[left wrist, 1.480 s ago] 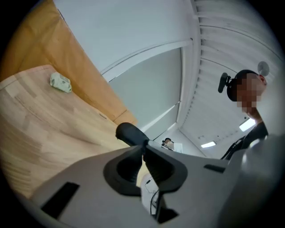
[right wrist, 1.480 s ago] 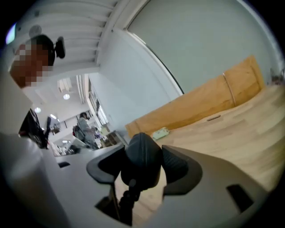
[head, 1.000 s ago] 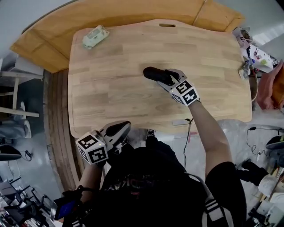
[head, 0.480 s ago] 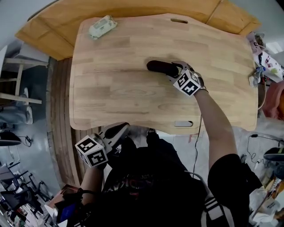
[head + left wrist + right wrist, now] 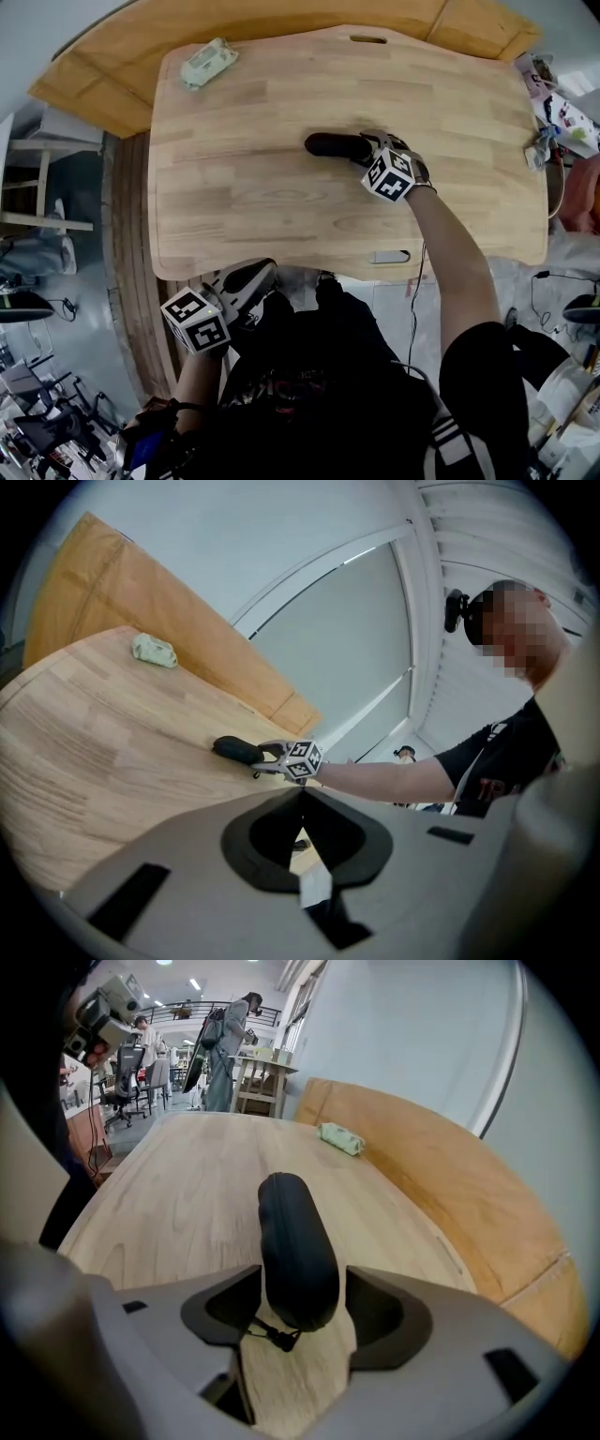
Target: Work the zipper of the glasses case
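A black glasses case [image 5: 336, 145] lies on the wooden table [image 5: 244, 187], right of centre. My right gripper [image 5: 370, 155] reaches it from the near right. In the right gripper view the case's near end [image 5: 298, 1251] sits between the two wide-spread jaws, with a thin strip of wood showing beside the right one. Its zipper pull cord [image 5: 272, 1333] hangs between the jaws. My left gripper [image 5: 246, 277] is held off the table's near edge, shut and empty. In the left gripper view the case [image 5: 236, 750] appears far off.
A pale green packet [image 5: 208, 64] lies at the table's far left corner. The table has handle slots at its far edge [image 5: 367, 39] and near edge [image 5: 389, 256]. Clutter and cables [image 5: 553, 122] sit beyond the right edge. People and chairs stand in the room behind.
My right gripper has edged a little further along the case's near end. The case stays on the table and the left gripper holds its place.
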`<state>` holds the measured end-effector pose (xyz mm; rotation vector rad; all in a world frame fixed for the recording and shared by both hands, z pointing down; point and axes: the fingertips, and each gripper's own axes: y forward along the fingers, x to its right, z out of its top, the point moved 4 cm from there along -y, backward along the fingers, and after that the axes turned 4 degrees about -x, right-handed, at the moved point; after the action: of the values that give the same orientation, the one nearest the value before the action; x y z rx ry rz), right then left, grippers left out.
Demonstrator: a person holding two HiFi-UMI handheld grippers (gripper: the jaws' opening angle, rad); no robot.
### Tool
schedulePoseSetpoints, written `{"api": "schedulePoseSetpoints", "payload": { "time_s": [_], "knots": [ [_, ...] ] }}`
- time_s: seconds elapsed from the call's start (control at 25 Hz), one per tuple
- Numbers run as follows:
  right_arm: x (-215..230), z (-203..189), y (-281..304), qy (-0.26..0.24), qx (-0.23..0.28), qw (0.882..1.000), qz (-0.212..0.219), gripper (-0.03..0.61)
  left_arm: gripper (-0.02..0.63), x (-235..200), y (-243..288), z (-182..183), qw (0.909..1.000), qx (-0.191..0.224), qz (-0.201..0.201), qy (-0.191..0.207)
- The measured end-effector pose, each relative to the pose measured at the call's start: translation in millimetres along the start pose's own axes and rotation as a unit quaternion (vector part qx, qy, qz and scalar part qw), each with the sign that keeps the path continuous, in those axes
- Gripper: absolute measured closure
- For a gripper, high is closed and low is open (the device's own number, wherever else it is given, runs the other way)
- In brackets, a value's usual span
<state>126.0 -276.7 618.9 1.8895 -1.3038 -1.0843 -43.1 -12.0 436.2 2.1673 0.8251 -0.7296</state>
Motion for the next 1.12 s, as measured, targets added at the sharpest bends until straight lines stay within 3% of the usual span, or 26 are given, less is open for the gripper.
{"api": "schedulePoseSetpoints", "payload": {
  "time_s": [0.24,0.36,0.4,0.44,0.48,0.52,0.64,0.76,0.88,1.0,1.12],
  "knots": [
    [-7.8,-1.2,-20.5,0.027,0.012,0.999,-0.021,0.297,0.601,-8.5,-9.7,4.1,0.9999,0.001,-0.011,0.011],
    [-12.5,1.0,-41.9,0.079,0.037,0.995,-0.042,0.303,0.601,-10.4,-11.8,7.5,0.9995,0.002,-0.026,0.021],
    [-15.0,3.0,-50.3,0.104,0.048,0.992,-0.046,0.373,0.601,-11.1,-12.1,9.1,0.9992,0.001,-0.031,0.025],
    [-18.7,5.7,-58.6,0.131,0.061,0.988,-0.048,0.521,0.601,-11.7,-12.5,10.6,0.9989,-0.001,-0.037,0.029],
    [-23.7,9.7,-66.5,0.160,0.075,0.983,-0.044,0.561,0.601,-12.2,-13.0,12.2,0.9985,-0.002,-0.043,0.033],
    [-29.9,15.3,-74.5,0.188,0.092,0.977,-0.036,0.563,0.601,-12.5,-13.6,13.9,0.9981,-0.003,-0.049,0.036],
    [-50.8,38.5,-100.8,0.277,0.152,0.949,-0.005,0.563,0.601,-12.2,-15.1,18.9,0.9963,-0.007,-0.068,0.051],
    [-74.9,65.2,-131.8,0.381,0.230,0.895,0.037,0.563,0.601,-10.5,-17.2,21.4,0.9942,-0.015,-0.084,0.064],
    [-99.1,94.9,-162.5,0.442,0.294,0.845,0.064,0.563,0.601,-9.2,-20.8,24.4,0.9919,-0.020,-0.098,0.078],
    [-124.7,122.2,-188.5,0.468,0.336,0.814,0.081,0.563,0.601,-9.5,-23.6,23.2,0.9900,-0.025,-0.109,0.086],
    [-151.1,146.3,-208.4,0.476,0.365,0.795,0.094,0.563,0.601,-9.9,-26.1,21.3,0.9874,-0.031,-0.124,0.093]
  ]
}}
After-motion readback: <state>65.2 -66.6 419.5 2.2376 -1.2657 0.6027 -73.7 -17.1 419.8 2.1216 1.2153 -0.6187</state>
